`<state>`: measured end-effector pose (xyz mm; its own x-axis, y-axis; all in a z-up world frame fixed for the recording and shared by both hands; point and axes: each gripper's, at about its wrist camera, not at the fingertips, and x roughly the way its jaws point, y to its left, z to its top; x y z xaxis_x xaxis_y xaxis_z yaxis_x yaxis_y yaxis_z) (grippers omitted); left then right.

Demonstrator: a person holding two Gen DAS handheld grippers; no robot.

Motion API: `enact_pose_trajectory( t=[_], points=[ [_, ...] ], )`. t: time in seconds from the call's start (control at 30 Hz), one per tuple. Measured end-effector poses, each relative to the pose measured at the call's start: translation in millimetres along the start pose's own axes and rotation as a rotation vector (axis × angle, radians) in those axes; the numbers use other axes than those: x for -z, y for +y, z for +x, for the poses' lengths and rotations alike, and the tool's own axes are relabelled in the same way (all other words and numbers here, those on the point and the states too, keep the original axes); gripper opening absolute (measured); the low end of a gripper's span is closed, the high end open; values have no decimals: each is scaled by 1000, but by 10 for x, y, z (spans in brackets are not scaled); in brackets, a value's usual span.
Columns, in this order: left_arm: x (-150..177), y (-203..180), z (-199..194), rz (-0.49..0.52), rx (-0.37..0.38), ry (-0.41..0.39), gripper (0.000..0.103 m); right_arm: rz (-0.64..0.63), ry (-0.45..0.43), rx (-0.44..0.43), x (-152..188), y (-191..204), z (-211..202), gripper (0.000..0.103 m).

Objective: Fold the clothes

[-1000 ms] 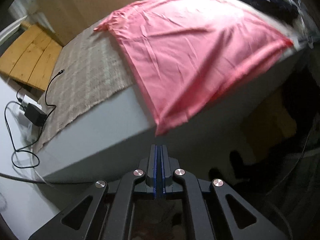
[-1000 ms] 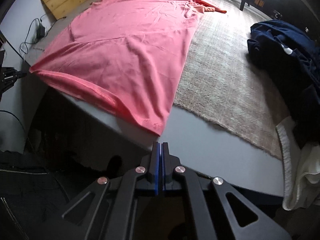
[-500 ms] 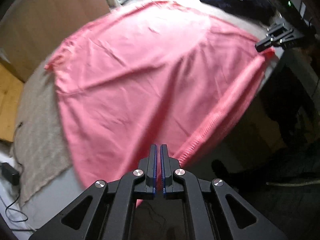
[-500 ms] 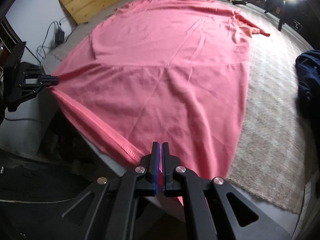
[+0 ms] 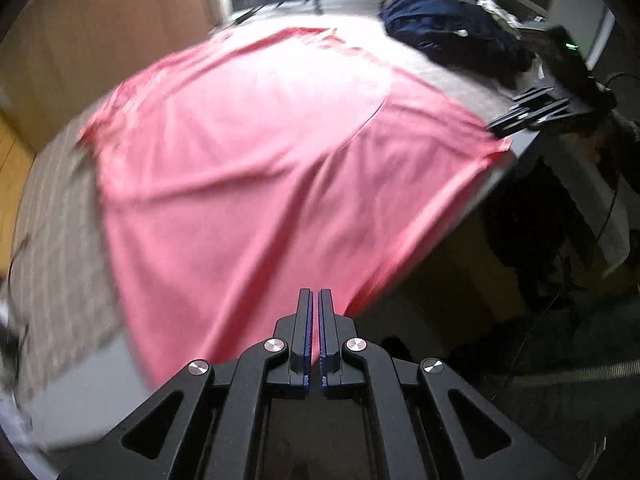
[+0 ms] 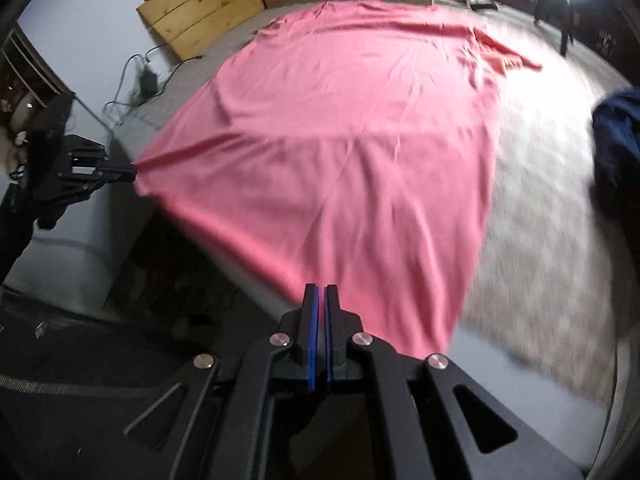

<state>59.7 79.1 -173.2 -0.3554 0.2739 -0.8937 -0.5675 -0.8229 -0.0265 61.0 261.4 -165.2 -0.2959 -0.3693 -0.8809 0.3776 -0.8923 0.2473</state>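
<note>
We see large pink cotton garment (image 6: 352, 152) spread flat on grey-covered worktop (image 6: 552, 248), long axis running away from us. Left claw (image 6: 132, 172) and right claw (image 6: 321, 292) each clamped on near hem corner; fold goes toward far edge.

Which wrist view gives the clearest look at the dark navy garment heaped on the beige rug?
The left wrist view: the dark navy garment shows as a whole crumpled heap at the far end, beyond the pink cloth. The right wrist view catches only a blurred part of it at the right edge.
</note>
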Motion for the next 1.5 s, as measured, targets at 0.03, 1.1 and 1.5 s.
enact_pose_trajectory(
  t=[0.03,1.1,1.5],
  points=[
    [-89,-58,82,18,4,-9,5,-7,9,-2,-35,-8,74,3],
    [569,-821,-80,121,254,201,8,-213,192,-247,262,558,121,24],
    [1312,690,-1006,-374,-182,16,7,62,13,-18,270,-247,-181,34]
  ],
)
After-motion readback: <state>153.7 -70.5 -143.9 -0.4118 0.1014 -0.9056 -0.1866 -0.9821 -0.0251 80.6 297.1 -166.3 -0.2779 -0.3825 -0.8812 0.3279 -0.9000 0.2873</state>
